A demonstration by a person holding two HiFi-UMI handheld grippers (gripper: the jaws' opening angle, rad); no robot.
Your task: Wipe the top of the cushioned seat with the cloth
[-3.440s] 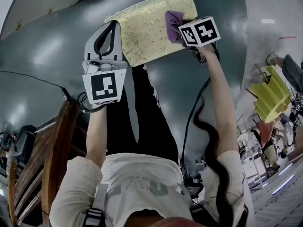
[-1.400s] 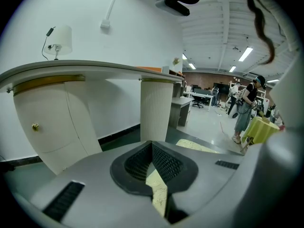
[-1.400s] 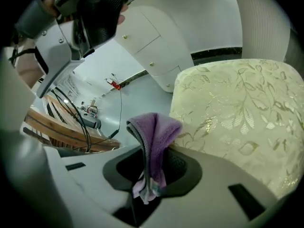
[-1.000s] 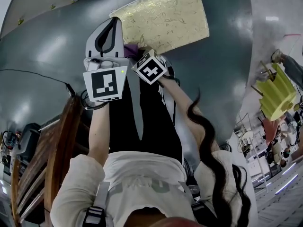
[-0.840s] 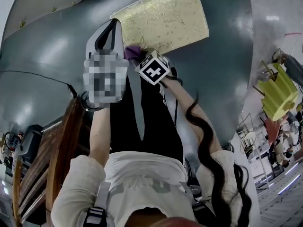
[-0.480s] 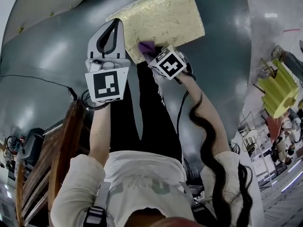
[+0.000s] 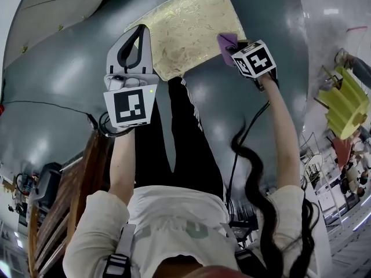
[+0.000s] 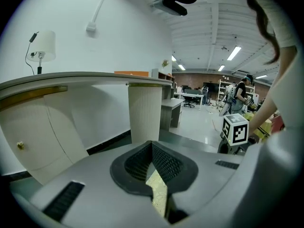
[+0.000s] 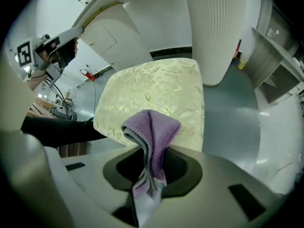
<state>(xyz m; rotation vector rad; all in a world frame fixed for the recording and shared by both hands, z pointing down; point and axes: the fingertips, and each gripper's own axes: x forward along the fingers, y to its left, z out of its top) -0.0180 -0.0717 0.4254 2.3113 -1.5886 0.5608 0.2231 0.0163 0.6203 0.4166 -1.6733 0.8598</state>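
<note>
Cloth (image 7: 227, 43) pinched in right gripper (image 9: 149, 167) at cushioned seat's (image 7: 185, 28) right edge; left gripper (image 8: 152, 150) pressed together, empty.

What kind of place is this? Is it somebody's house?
Probably not a house. It looks like a big lab or workshop hall: long strip lights on a high ceiling, desks behind, and a shiny grey floor under the gold cushioned seat.

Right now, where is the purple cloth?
Head view, upper right: the purple cloth is pinched in the right gripper, at the right edge of the gold cushioned seat.
</note>
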